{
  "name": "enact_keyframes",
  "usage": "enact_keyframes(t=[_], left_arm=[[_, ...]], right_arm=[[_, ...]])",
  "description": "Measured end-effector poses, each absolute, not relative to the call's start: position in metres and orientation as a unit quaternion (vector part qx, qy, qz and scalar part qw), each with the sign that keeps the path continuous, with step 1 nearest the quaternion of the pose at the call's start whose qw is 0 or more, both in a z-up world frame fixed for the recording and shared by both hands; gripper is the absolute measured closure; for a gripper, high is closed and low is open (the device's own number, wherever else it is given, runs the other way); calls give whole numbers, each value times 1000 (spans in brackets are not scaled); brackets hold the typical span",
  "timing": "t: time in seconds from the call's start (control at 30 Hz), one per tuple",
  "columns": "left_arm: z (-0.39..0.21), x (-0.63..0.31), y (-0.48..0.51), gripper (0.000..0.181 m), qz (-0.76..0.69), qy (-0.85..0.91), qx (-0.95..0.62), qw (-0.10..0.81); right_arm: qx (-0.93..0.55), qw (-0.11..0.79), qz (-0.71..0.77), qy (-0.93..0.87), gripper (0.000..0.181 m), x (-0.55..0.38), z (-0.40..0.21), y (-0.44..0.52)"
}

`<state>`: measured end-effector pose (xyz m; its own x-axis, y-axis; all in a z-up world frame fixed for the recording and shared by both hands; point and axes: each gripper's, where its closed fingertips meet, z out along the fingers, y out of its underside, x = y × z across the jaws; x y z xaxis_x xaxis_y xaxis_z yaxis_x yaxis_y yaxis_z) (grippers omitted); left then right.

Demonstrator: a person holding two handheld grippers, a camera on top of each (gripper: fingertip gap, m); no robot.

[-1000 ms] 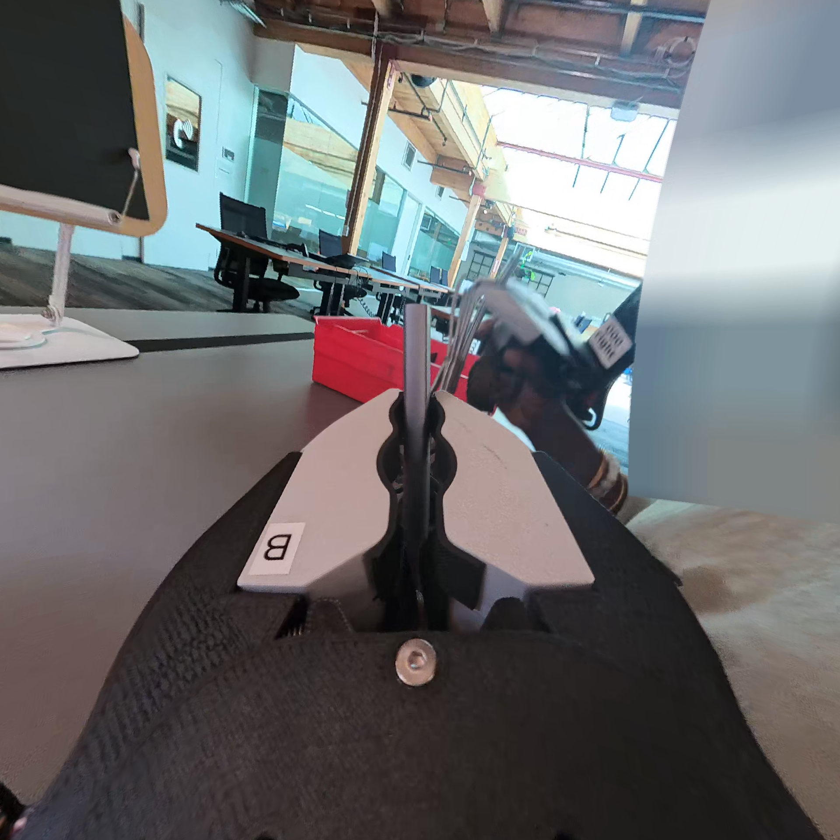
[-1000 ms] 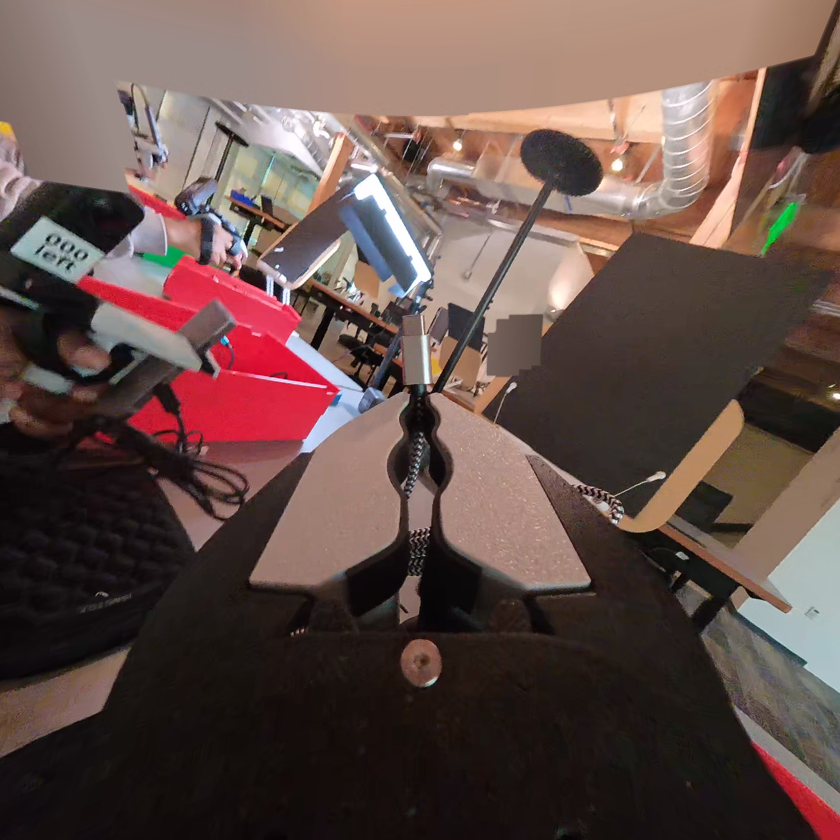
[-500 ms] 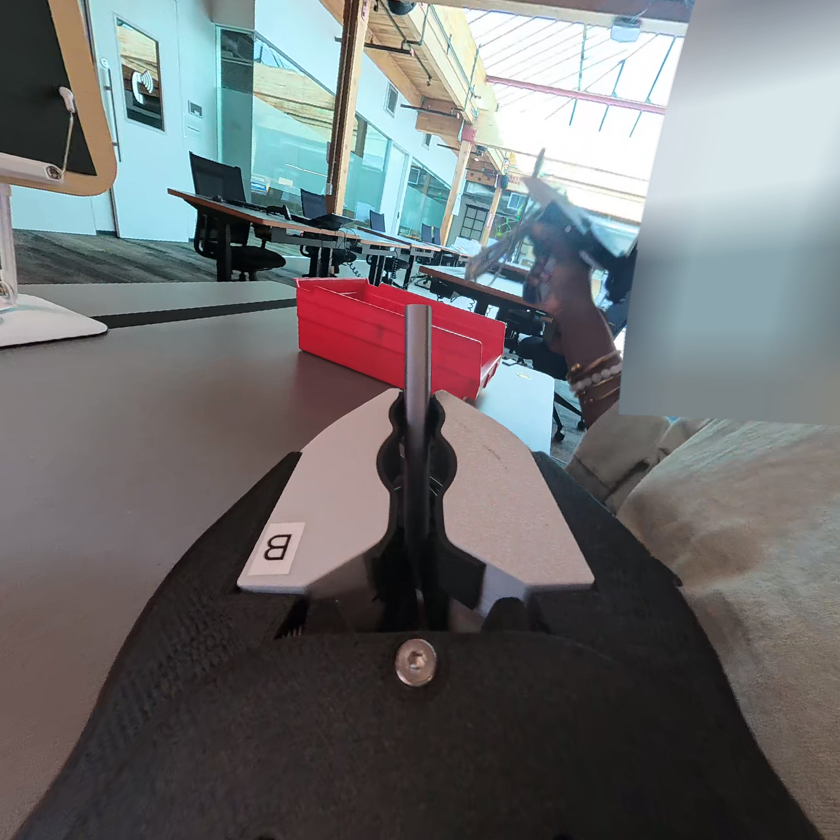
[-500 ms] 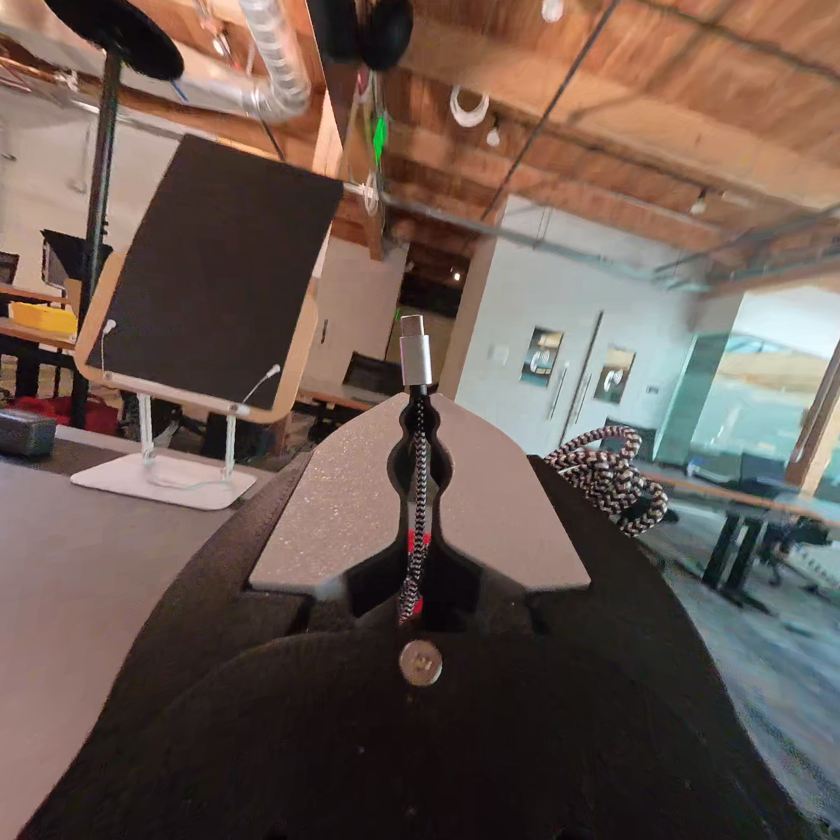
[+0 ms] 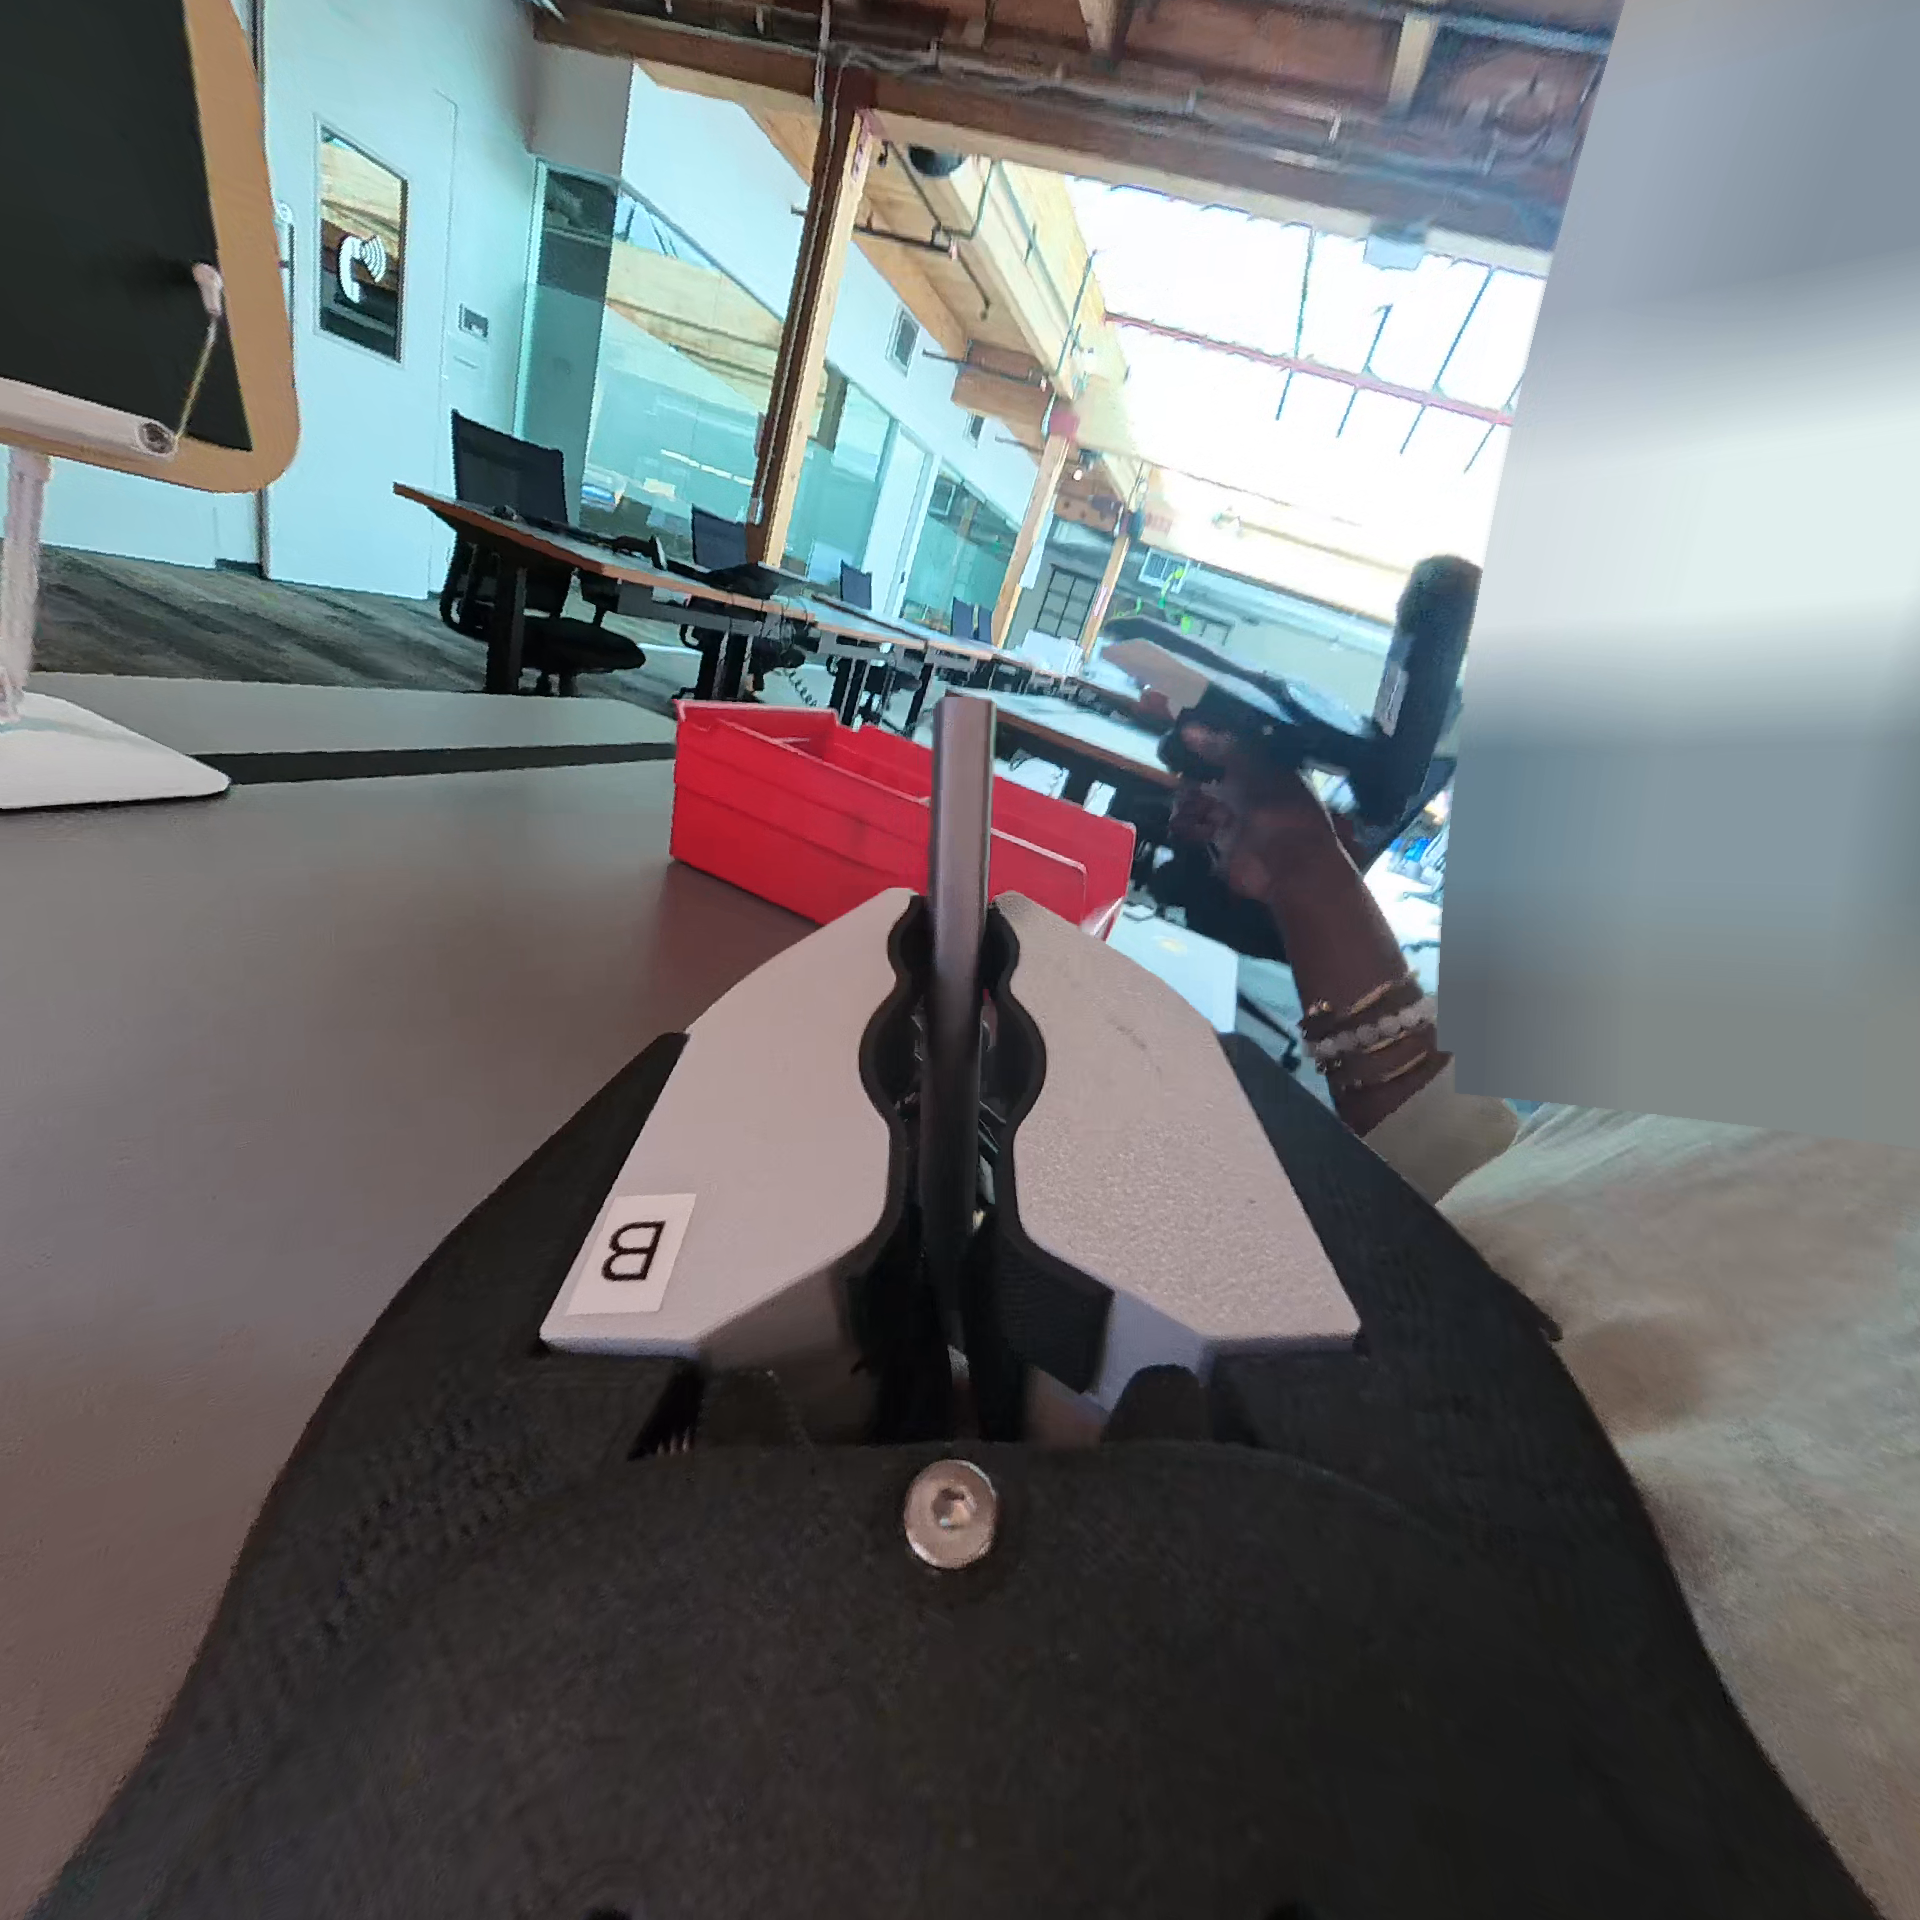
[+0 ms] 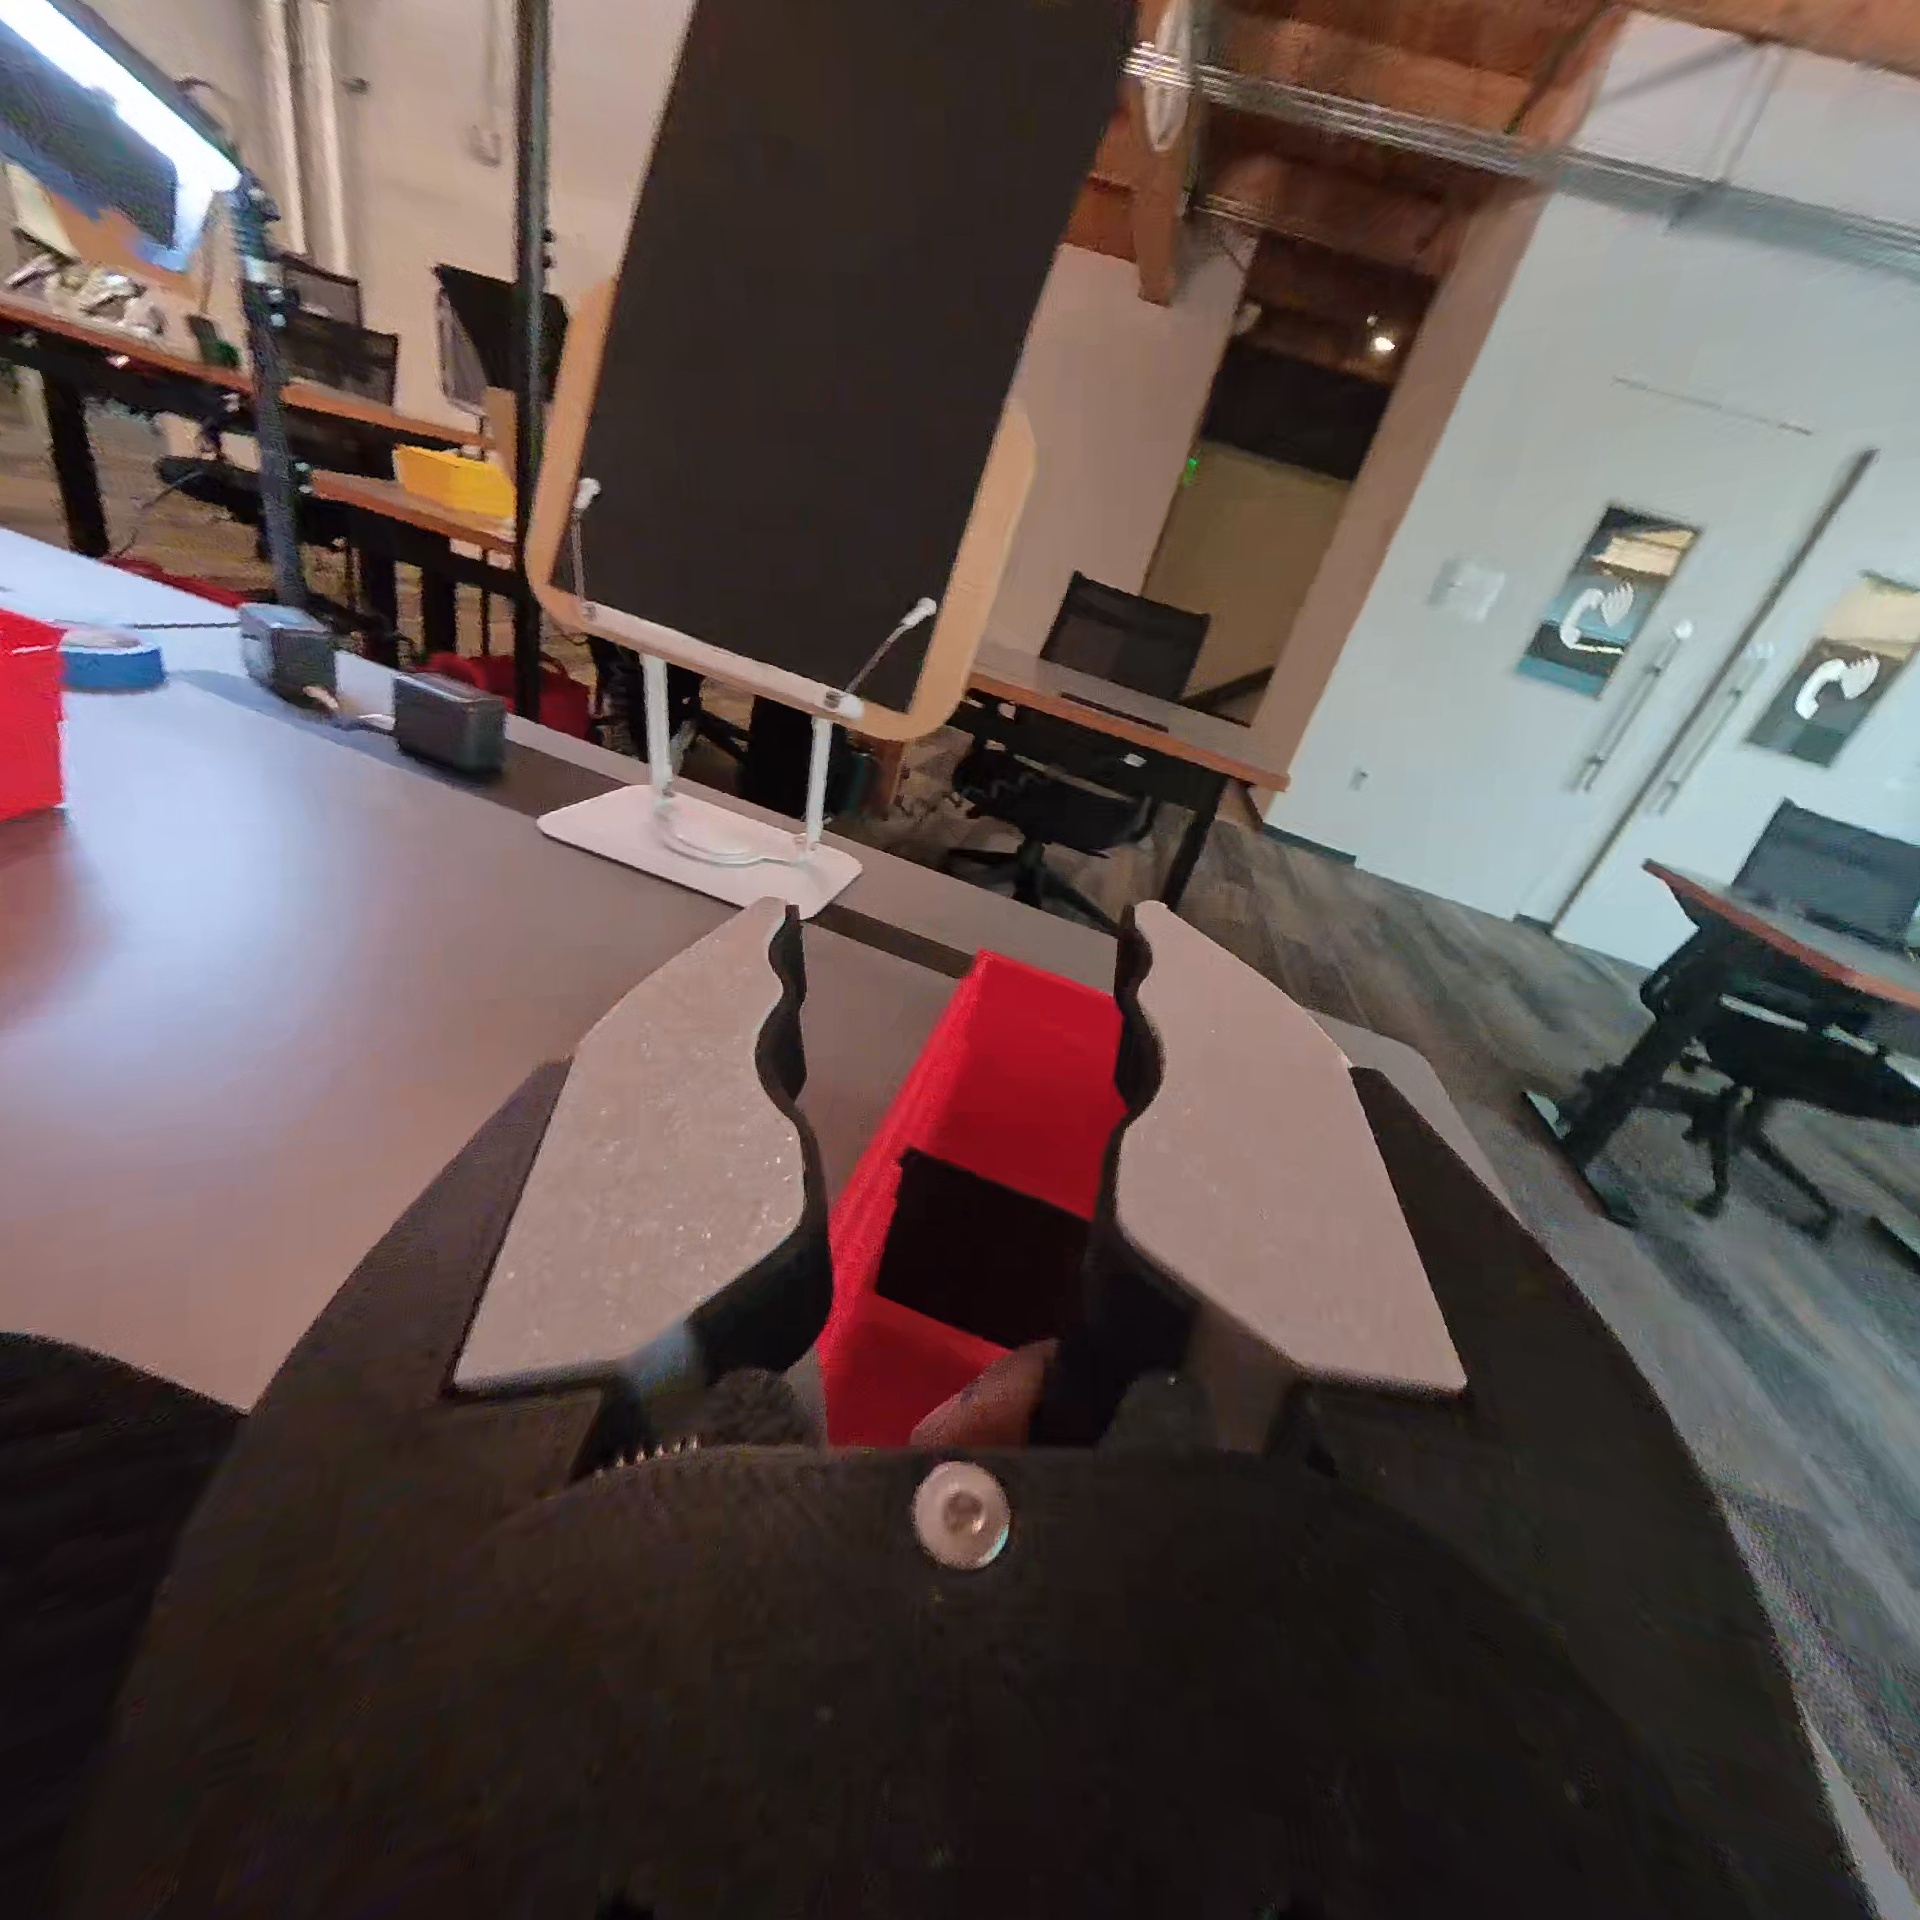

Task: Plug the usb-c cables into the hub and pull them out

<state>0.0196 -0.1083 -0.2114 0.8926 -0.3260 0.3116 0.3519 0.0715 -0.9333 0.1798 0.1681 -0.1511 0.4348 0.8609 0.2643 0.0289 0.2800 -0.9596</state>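
Observation:
In the left wrist view my left gripper [image 5: 956, 912] is shut on the grey hub [image 5: 961, 790], a thin slab seen edge-on that sticks up past the fingertips. It is held above the dark table [image 5: 312, 987]. My right gripper [image 6: 961, 920] is open and empty, held above a red bin [image 6: 1023, 1070] at the table's edge. No USB-C cable shows in either view. The right gripper also shows in the left wrist view [image 5: 1226, 686], blurred, held by a hand [image 5: 1268, 831] over the same red bin [image 5: 831, 810].
A dark panel on a white stand [image 6: 800, 395] stands at the table's back edge. Two small grey boxes [image 6: 449, 719], a blue tape roll [image 6: 109, 660] and another red bin [image 6: 26, 717] lie to the left. A light sleeve [image 5: 1714, 1351] fills the lower right.
My right gripper has swung right and down over the red bin, opened and let go of the braided USB-C cable. My left gripper still grips the hub.

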Motion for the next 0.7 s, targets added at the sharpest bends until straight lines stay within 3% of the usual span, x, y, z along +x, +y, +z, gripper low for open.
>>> enact_keyframes(t=[0.17,0.33,0.57,0.7], left_arm=[[-198,9,-111,173,-313,-65,-577,752],[-201,3,-109,173,-339,-94,-559,751],[-213,23,-99,173,-301,-51,-612,729],[-218,29,-97,171,-305,-39,-626,717]], right_arm=[[-398,616,390,-557,142,127,-151,62],[-292,520,461,-657,147,76,-183,-57],[-226,501,314,-775,160,19,-250,-111],[-189,542,217,-789,171,9,-263,-106]])
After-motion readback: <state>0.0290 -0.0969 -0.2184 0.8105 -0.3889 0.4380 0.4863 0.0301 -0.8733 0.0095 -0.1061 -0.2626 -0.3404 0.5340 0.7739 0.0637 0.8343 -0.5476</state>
